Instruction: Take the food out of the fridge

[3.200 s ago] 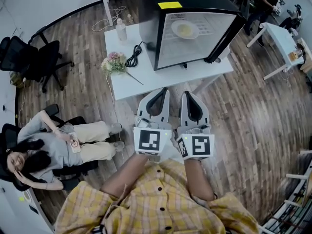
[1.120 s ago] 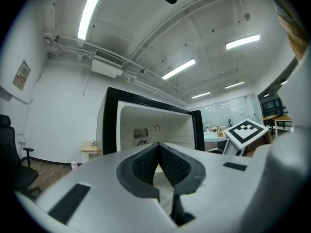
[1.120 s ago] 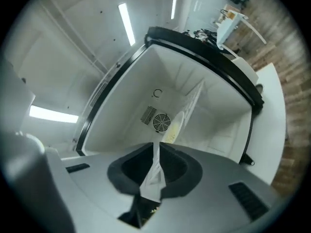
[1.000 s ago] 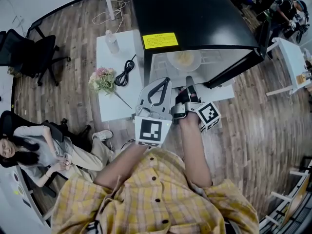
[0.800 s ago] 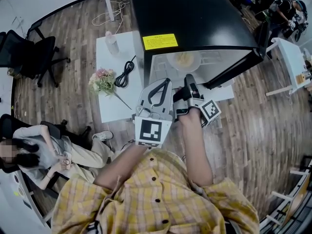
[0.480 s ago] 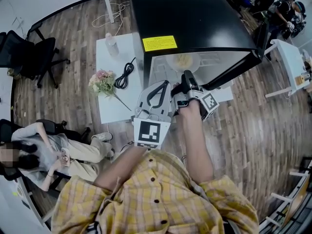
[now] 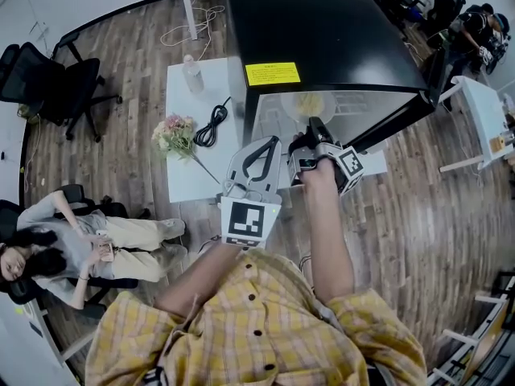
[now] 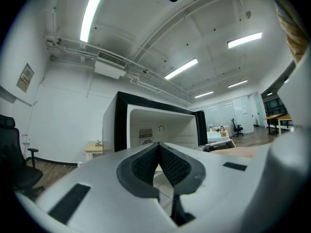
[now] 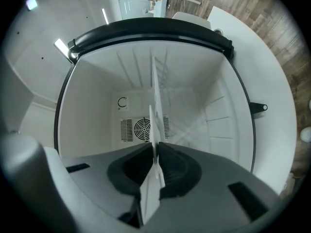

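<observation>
My right gripper (image 7: 314, 127) is closing on the plate (image 9: 153, 123) rim inside the fridge (image 7: 322, 30); I'd pull it out level. My left gripper (image 8: 159, 147) is pressed together, empty.

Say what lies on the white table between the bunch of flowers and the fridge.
A coiled black cable lies there, between the flowers and the fridge, on the table; the head view shows it.

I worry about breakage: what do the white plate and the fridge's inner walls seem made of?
White round plate: thin, flat-edged, matte; likely plastic or melamine, though ceramic is possible. White inner walls of the black fridge: apparently smooth moulded plastic, with ribbed shelf rails and soft sheen.
</observation>
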Tool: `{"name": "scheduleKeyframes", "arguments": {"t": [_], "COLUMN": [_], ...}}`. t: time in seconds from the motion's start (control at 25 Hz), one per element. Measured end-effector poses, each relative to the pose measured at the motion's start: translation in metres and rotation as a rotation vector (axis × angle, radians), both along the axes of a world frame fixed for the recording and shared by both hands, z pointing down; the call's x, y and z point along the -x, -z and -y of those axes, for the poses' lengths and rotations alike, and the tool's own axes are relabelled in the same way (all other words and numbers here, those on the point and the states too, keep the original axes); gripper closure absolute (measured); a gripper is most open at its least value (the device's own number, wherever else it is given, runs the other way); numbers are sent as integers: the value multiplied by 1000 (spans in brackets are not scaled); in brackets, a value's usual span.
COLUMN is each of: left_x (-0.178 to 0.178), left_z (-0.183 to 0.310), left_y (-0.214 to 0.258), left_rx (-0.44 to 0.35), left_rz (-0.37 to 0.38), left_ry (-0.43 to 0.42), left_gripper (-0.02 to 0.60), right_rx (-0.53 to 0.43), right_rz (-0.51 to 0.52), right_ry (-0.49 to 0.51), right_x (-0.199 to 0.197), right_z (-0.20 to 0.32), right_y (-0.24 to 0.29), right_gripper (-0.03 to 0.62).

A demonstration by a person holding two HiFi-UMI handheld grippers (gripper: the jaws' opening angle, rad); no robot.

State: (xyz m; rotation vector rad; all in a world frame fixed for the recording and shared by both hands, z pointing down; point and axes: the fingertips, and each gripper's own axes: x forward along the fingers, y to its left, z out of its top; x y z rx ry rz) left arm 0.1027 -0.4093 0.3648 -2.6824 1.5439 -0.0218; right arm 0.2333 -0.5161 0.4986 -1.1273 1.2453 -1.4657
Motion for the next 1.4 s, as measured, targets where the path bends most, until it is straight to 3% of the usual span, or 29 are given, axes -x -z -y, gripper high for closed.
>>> {"name": "scheduleKeyframes", "arguments": {"t": [0.48,0.84,1.4], "left_x": [6,1,-6], "left_z": [-7,-16,-24], "left_y": [-5,-8,-13], "left_rx": [12,21,28], "left_rz": [-2,-16,-15], "left_ry": [31,24,-5], "left_gripper": [572,572,573], "right_rx": [46,-18,-58], "right_rz": [-4,0,-11], "right_ry": [20,18,63], "right_x": [6,0,23], "right_z": [-22,-48,-102], "right_y": [11,43,66], "right_gripper": [576,577,577]}}
